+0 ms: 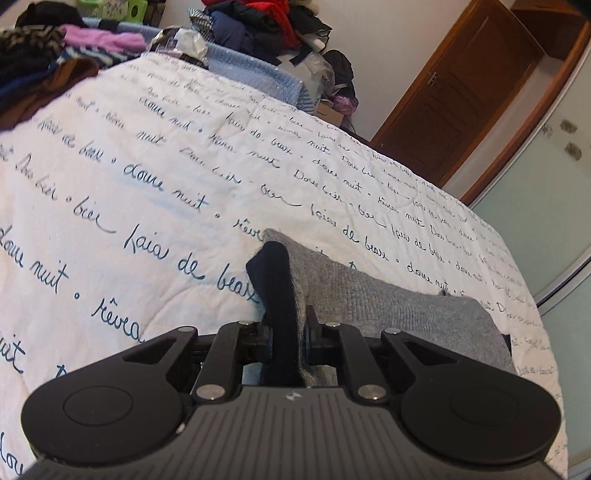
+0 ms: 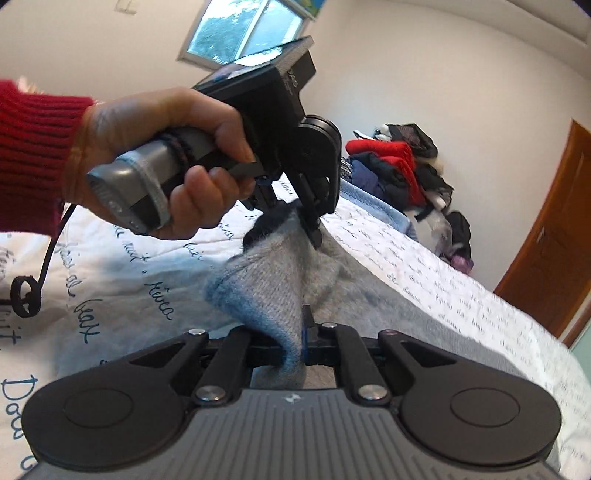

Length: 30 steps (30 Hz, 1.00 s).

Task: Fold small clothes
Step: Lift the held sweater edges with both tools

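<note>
A small grey knit garment [image 1: 388, 306] with a dark navy edge [image 1: 275, 280] lies on a white quilt with blue handwriting [image 1: 147, 184]. My left gripper [image 1: 286, 332] is shut on the navy-edged corner, which sticks up between its fingers. In the right wrist view my right gripper [image 2: 295, 343] is shut on another corner of the grey garment [image 2: 266, 288], lifted off the quilt [image 2: 110, 258]. The left gripper [image 2: 295, 218] shows there too, held by a hand with a red sleeve [image 2: 33, 155], pinching the navy edge [image 2: 266, 221].
Piles of clothes [image 1: 55, 62] sit at the quilt's far left, with a blue blanket [image 1: 258, 70] and a heap of dark and red clothing [image 2: 399, 166] beyond it. A wooden door [image 1: 461, 92] and a window [image 2: 243, 29] mark the walls.
</note>
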Available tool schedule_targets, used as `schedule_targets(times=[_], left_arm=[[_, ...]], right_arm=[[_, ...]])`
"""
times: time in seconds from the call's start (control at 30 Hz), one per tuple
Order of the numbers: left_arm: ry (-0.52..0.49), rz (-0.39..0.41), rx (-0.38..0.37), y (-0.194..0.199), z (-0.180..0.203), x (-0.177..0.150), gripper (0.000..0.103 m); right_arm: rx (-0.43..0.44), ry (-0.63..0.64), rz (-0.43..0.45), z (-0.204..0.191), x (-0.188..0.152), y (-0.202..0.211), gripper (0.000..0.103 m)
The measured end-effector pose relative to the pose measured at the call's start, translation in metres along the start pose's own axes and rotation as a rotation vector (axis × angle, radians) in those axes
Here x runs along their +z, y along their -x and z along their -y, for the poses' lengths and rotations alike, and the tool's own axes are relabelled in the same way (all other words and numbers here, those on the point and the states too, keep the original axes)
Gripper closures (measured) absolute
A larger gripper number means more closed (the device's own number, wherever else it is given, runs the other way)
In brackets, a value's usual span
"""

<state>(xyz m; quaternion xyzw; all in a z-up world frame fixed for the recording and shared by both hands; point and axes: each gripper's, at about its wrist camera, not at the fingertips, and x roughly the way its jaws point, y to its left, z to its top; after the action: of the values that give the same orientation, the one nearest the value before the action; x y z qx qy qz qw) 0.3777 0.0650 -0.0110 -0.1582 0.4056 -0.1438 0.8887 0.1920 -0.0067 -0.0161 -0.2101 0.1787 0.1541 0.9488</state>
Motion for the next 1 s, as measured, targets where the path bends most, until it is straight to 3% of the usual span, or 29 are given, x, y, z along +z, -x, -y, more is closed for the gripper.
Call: schedule_targets(times=[0.43, 0.63, 0.77, 0.9, 0.97, 1.0], left_arm=[[-0.068, 0.015, 0.053, 0.001, 0.053, 0.001, 0.089], [-0.077, 0.004, 0.09, -0.004, 0.055, -0.001, 0.089], [-0.055, -0.01, 0.115, -0.008, 0.039, -0.005, 0.089], [-0.008, -0.031, 0.123, -0.013, 0.013, -0.007, 0.089], [0.023, -0.049, 0.111, -0.016, -0.002, -0.007, 0.089], [0.044, -0.058, 0.102, -0.018, -0.01, -0.008, 0.089]], right_arm=[[0.034, -0.2, -0.002, 0.044, -0.015, 0.018, 0.096], [0.063, -0.158, -0.044, 0.036, -0.021, 0.017, 0.096], [0.046, -0.042, -0.086, 0.013, -0.021, 0.007, 0.094], [0.02, 0.043, -0.103, -0.01, -0.017, -0.004, 0.085], [0.021, 0.064, -0.098, -0.017, -0.016, -0.008, 0.074], [0.021, 0.069, -0.097, -0.02, -0.015, -0.011, 0.058]])
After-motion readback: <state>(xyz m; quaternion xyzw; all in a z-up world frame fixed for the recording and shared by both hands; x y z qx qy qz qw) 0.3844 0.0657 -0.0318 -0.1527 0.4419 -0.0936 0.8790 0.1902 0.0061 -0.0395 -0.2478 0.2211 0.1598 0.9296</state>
